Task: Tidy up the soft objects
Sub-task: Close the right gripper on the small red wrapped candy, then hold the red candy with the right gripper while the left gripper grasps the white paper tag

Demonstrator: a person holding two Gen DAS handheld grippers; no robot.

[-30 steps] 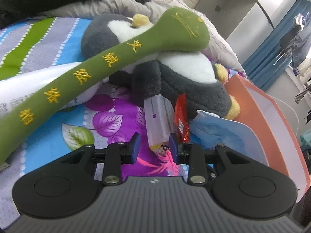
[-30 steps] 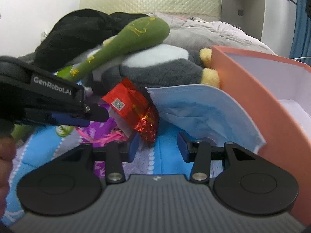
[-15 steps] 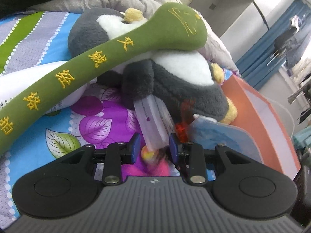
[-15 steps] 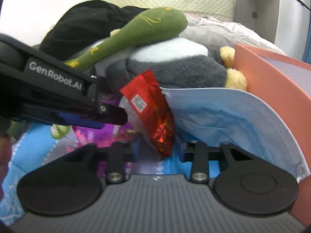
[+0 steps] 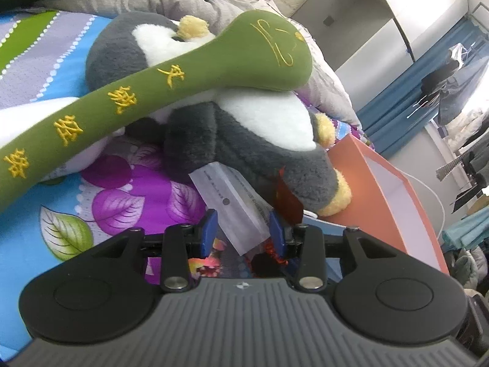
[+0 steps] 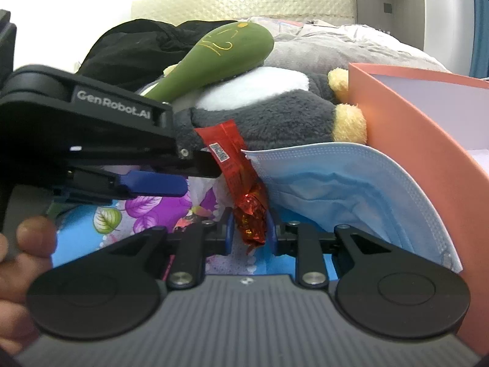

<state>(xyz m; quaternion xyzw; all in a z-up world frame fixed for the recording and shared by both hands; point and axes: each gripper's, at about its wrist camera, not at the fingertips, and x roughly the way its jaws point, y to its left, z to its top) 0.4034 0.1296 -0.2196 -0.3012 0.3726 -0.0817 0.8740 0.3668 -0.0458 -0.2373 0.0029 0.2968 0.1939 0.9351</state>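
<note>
left gripper (image 5: 243,234): I've got it angled down at bottom centre, blue pads clamped on the white packet (image 5: 235,211).
right gripper (image 6: 249,231): tilted down, jaws closing around the red wrapper (image 6: 241,183), centre frame.
mask (image 6: 345,192): right, against orange box (image 6: 428,140).

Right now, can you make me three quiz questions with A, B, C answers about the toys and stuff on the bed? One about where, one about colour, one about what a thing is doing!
1. Where does the green plush stick lie?
A. in the orange box
B. across the penguin plush
C. on the floor

2. What colour is the face mask?
A. light blue
B. pink
C. black

3. How does the red snack packet stand to the right gripper?
A. far away
B. under its body
C. between its fingers

Answers:
1 B, it rests over the penguin plush.
2 A, it shows light blue beside the orange box.
3 C, the packet's lower end sits between the closing fingers.
</note>
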